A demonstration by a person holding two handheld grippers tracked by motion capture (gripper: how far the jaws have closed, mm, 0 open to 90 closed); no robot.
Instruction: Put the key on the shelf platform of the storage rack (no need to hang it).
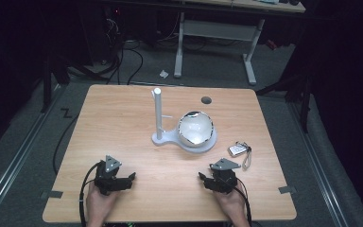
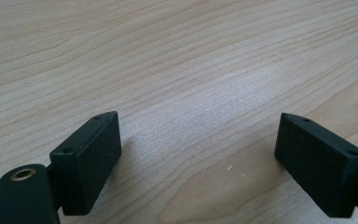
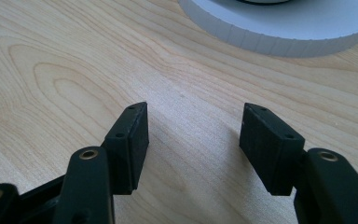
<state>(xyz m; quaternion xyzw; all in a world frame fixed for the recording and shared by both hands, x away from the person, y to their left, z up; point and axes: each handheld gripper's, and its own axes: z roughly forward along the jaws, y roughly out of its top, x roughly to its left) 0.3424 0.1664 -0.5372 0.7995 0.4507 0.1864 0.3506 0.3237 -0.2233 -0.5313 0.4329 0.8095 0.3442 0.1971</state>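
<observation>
Both hands (image 1: 100, 204) cropped at wrists

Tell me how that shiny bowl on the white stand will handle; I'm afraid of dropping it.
The bowl looks like polished metal, so probably stiff but slippery in the jaws. Its round underside suggests it would rock or roll once off the stand. It seems thin, so likely light.

The high view looked forward and down from above the person's side, taking in the whole table (image 1: 123, 123). Each gripper view sat low and close over the wood, looking along its own fingers (image 2: 86, 163). The right gripper view shared the white stand base (image 3: 279, 32) with the high view.
</observation>
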